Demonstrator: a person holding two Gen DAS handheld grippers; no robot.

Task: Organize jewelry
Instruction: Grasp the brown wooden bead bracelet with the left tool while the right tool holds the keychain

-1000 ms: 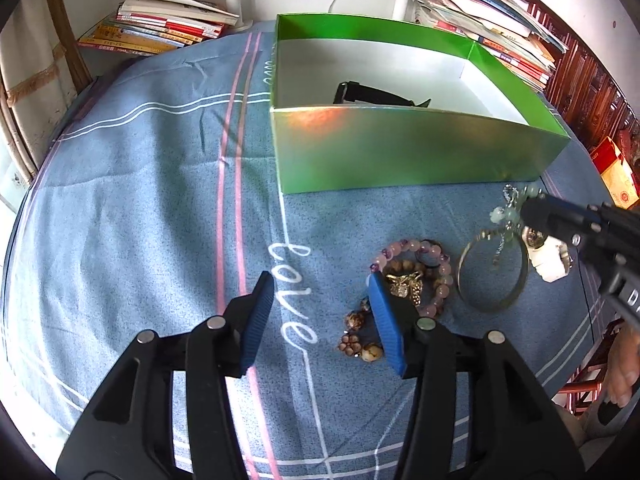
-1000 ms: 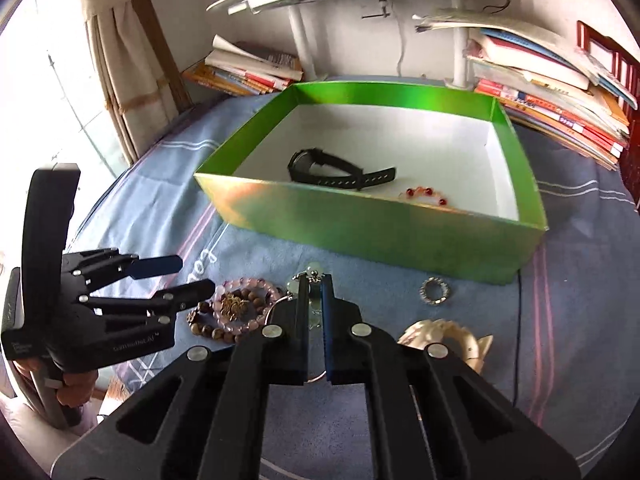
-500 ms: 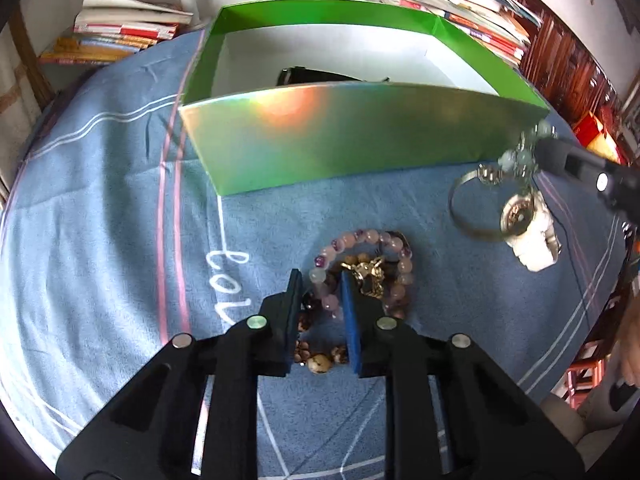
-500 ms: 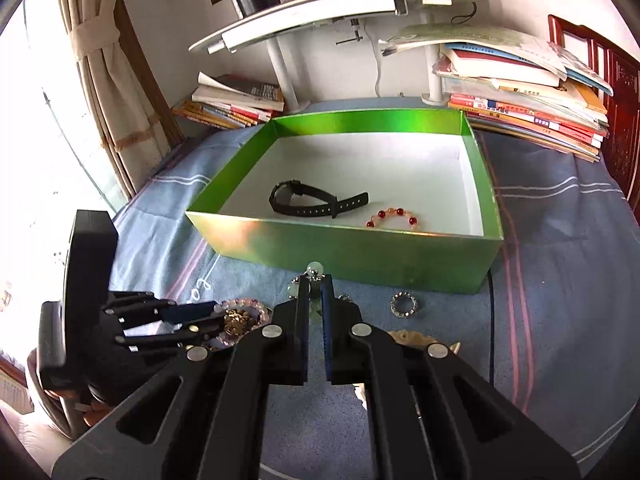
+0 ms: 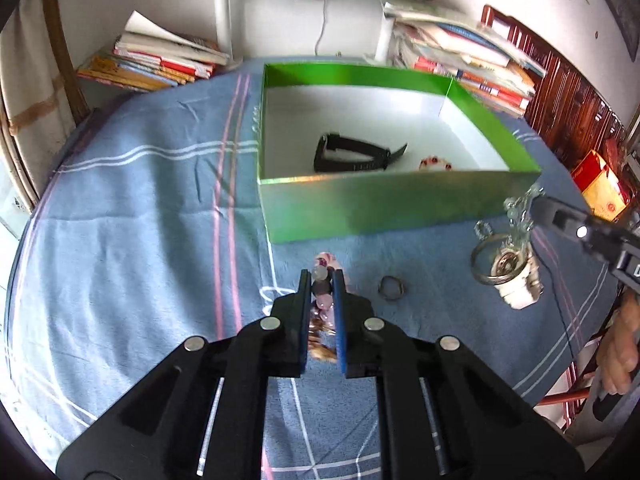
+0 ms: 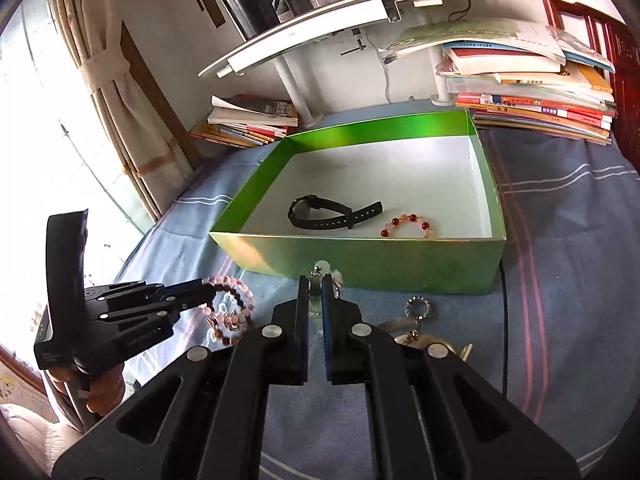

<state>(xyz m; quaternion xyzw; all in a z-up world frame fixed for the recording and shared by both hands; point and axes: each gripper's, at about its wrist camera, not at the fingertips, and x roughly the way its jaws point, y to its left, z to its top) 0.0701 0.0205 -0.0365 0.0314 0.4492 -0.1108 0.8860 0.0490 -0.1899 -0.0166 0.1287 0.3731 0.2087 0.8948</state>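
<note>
Holding bracelets [image 5: 322,280] tight in our left gripper [image 5: 321,280] and a keyring [image 5: 505,256] in our right gripper [image 6: 316,284], we lift both over the box [image 5: 384,208] wall ahead.

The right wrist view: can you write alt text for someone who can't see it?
Two handheld grippers carry jewelry toward a green box on a blue cloth: the right gripper pinches a keyring, the left gripper beaded bracelets. A black watch and red bracelet lie inside.
</note>
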